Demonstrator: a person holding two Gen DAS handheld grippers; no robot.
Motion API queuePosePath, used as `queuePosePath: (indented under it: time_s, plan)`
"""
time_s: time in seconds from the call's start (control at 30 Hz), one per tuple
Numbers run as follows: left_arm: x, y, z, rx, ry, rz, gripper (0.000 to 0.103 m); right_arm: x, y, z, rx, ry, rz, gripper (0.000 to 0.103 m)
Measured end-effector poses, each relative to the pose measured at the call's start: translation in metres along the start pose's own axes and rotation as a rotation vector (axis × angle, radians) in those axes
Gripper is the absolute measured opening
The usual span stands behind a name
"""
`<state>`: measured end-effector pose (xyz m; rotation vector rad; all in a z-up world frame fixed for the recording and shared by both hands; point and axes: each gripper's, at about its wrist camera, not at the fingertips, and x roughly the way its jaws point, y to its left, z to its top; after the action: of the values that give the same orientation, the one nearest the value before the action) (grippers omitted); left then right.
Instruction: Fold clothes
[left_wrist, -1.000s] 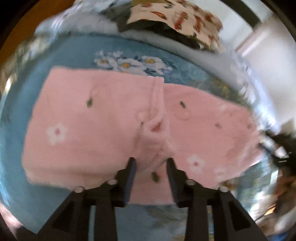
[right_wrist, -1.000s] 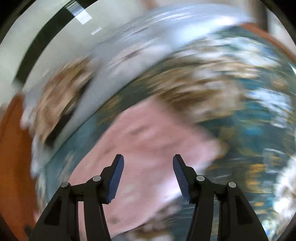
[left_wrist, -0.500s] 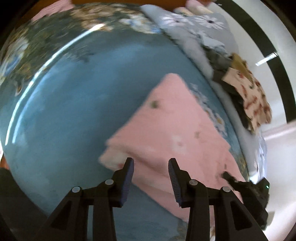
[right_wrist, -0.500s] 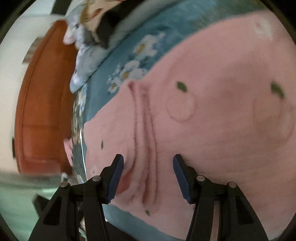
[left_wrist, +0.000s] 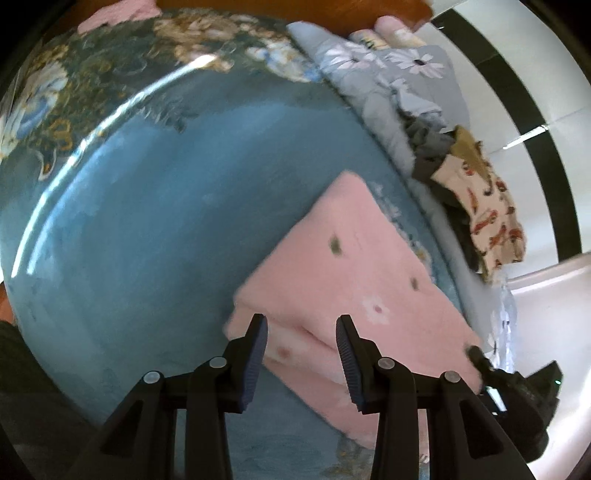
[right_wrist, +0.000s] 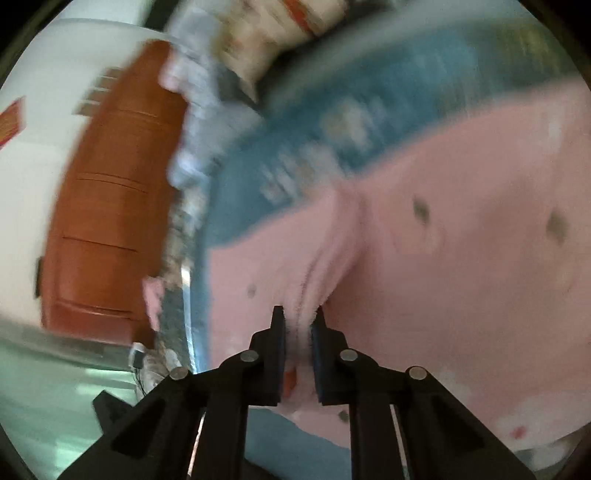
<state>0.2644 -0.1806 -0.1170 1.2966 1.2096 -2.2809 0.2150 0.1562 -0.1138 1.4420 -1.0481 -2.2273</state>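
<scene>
Pink garment (right_wrist: 461, 288) blurred, its fold inside closing right hand-held gripper (right_wrist: 298, 326)

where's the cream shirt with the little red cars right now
In the left wrist view the car-print shirt is at the right, draped on a dark clothes pile at the bed's far edge, beyond the pink garment.

This is a bedroom in a home. A bed (left_wrist: 155, 229) with a blue flowered cover fills the view, with a quilt (left_wrist: 388, 74), loose clothes (left_wrist: 480, 218) and a wooden headboard (right_wrist: 107, 206).
</scene>
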Motion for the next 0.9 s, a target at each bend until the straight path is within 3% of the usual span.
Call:
queuePosePath:
  time_s: [0.07,0.23,0.4,0.47,0.53,0.63,0.77,0.83,0.9]
  plan:
    - [0.001,-0.014,-0.002,0.034,0.003,-0.022,0.042,-0.029,0.001,0.006,-0.073,-0.058,-0.016,0.013]
    - [0.015,-0.048,-0.017,0.158,0.064,-0.027,0.042,-0.010,-0.029,0.004,-0.021,0.043,-0.083,0.013]
    - [0.032,-0.079,-0.028,0.296,0.119,0.038,0.042,-0.008,-0.048,0.001,0.019,0.076,-0.117,0.021]
    - [0.045,-0.091,-0.028,0.321,0.147,0.056,0.042,-0.037,-0.057,0.007,0.021,0.017,-0.142,0.030]
    - [0.053,-0.106,-0.034,0.359,0.163,0.064,0.042,-0.076,-0.073,0.015,0.034,-0.075,-0.201,0.050]
    - [0.071,-0.135,-0.048,0.436,0.193,0.076,0.042,-0.147,-0.119,0.017,0.143,-0.238,-0.293,0.053]
    - [0.099,-0.163,-0.080,0.591,0.257,0.122,0.043,-0.223,-0.187,-0.010,0.371,-0.403,-0.435,0.061]
    - [0.112,-0.165,-0.098,0.687,0.283,0.196,0.043,-0.235,-0.219,-0.025,0.496,-0.420,-0.407,0.062]
    - [0.115,-0.162,-0.112,0.746,0.275,0.216,0.043,-0.234,-0.238,-0.034,0.581,-0.416,-0.355,0.062]
